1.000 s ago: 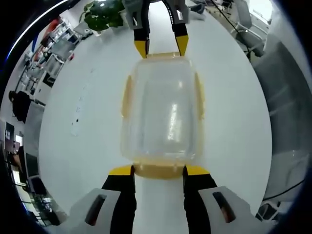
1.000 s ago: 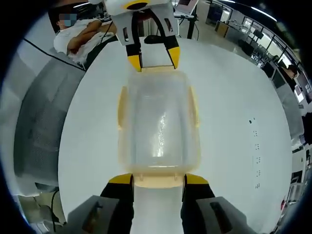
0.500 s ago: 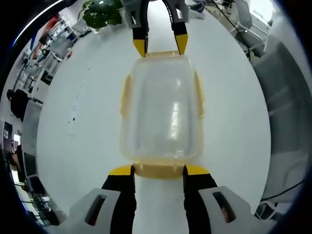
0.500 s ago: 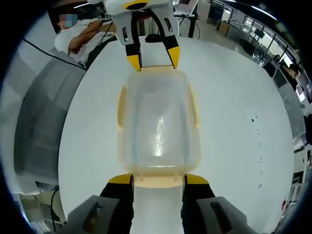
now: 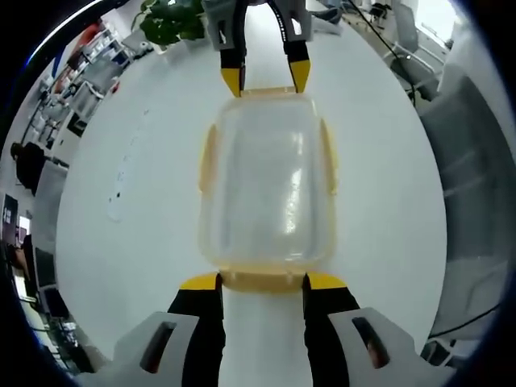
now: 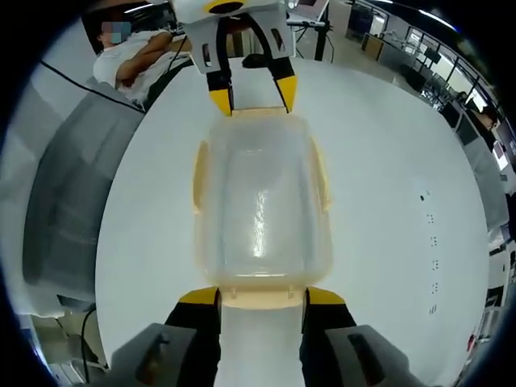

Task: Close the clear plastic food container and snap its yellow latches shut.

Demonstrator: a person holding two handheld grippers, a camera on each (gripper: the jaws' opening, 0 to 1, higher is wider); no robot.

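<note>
**End latches lined up, both grippers on the box**

So at this point the clear plastic food container (image 5: 268, 189) sat on the white round table (image 5: 121, 242), lid already down on it, right between my two grippers. In the left gripper view, the left gripper (image 5: 262, 280) had its jaws spread wide, tips straddling the near-end yellow latch (image 5: 262, 280), touching or just beside its corners. Hard to say if there was real pressure on it. The right gripper (image 5: 265, 79) was at the far end in that view, jaws spread the same way around the far-end latch (image 5: 268, 91).

The right gripper view gave the mirror picture: right gripper (image 6: 262, 296) spread around its own end latch (image 6: 262, 297), the left gripper (image 6: 252, 98) opposite. The long-side latches (image 6: 197, 181) looked like they were lying flat against the walls, but I couldn't tell if they'd actually clicked.

My read was that I was on the end-latch step. The next move seemed to call for pushing both end flaps down and in against the rim together, so the box wouldn't skid across that slick tabletop. A potted plant (image 5: 165, 24) stood at the far edge.
</note>
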